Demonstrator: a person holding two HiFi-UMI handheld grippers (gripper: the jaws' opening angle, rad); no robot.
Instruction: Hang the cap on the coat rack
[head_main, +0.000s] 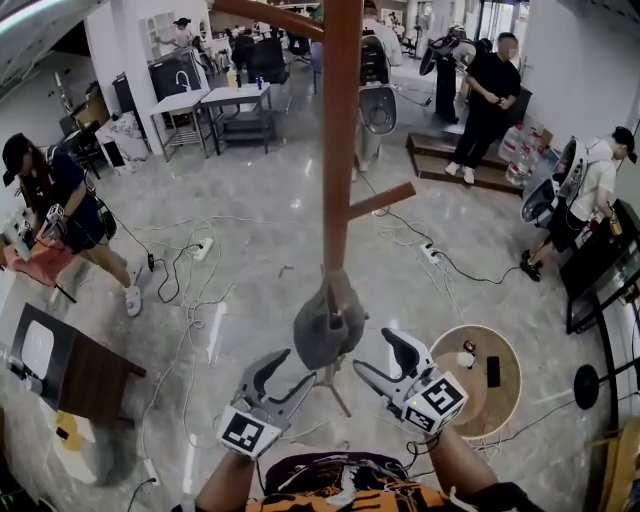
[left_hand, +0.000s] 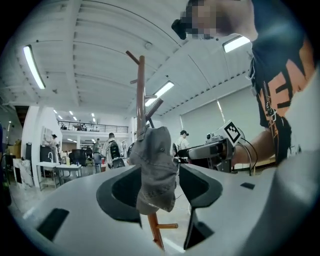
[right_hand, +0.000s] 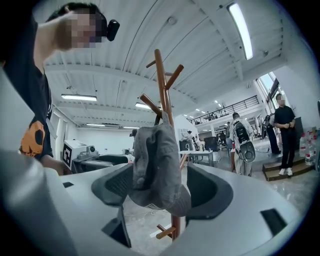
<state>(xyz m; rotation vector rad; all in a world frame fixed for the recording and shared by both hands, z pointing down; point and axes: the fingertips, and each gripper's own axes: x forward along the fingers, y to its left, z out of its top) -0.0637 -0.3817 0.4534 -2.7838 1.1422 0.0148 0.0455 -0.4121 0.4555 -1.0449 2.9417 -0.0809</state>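
Standing wide open, the left gripper (head_main: 293, 370) and the right gripper (head_main: 375, 352) sit low on either side of the wooden coat rack (head_main: 341, 150), left and right of its pole. Neither pair of jaws presses on anything. The grey cap (head_main: 322, 335) hangs on the coat rack's lower pole, just beyond both grippers and clear of their pads. A round wooden table (head_main: 455, 395) stands right of the coat rack. Cables (head_main: 190, 260) trail over the floor behind and left of it.

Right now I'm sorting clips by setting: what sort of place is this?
Probably an open lab or workshop hall: polished floor strewn with cables and a power strip, work tables at the back, several people standing about.
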